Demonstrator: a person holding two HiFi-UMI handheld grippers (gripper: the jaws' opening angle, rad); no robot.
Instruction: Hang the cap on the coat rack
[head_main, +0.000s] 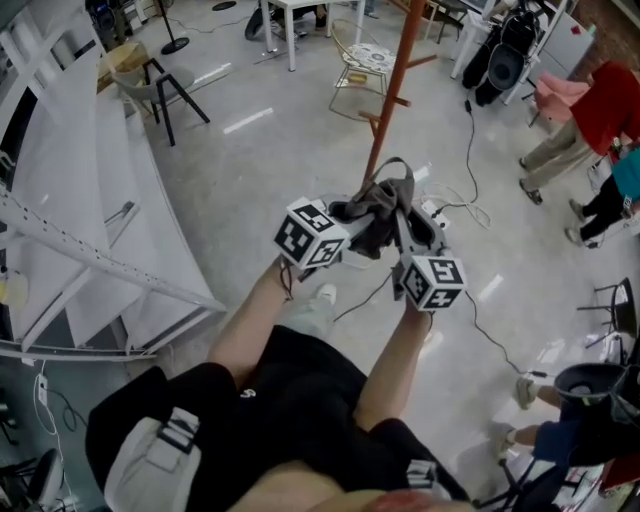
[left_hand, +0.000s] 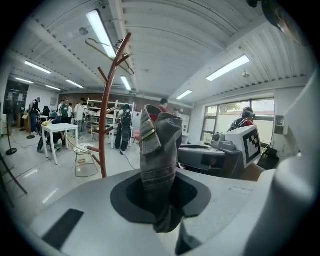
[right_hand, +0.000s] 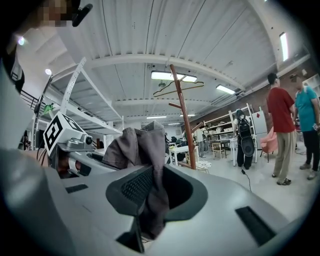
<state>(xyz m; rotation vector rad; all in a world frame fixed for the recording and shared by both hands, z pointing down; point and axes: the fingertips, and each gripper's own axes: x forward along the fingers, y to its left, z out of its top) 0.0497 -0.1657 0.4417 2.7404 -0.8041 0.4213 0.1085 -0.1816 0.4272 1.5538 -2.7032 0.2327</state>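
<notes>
- The left tool (left_hand: 160, 202) has its jaws pressed onto a fold of the grey cap (left_hand: 160, 150); the cloth stands straight up out of the gap, a strap with a metal buckle near its top.
- The right tool (right_hand: 149, 200) pinches another part of the same cap, the cloth bunched and drooping over its left jaw.
- Seen from above, both tools are held out in front of the person at arm's length, close together, with the cap slung between them above the floor (head_main: 250, 150).
- The reddish-brown coat rack (head_main: 392, 90) stands at twelve o'clock from the tools, just beyond the cap and clear of it, its short pegs angled upward.
- A wire hanger (right_hand: 177, 87) hangs near the top of the rack.
- A white wire chair (head_main: 362, 62) sits behind the rack, at about eleven o'clock.
- White shelving (head_main: 90, 230) runs along at nine o'clock.
- A person in a red top (head_main: 600, 110) stands at two o'clock, well apart.
</notes>
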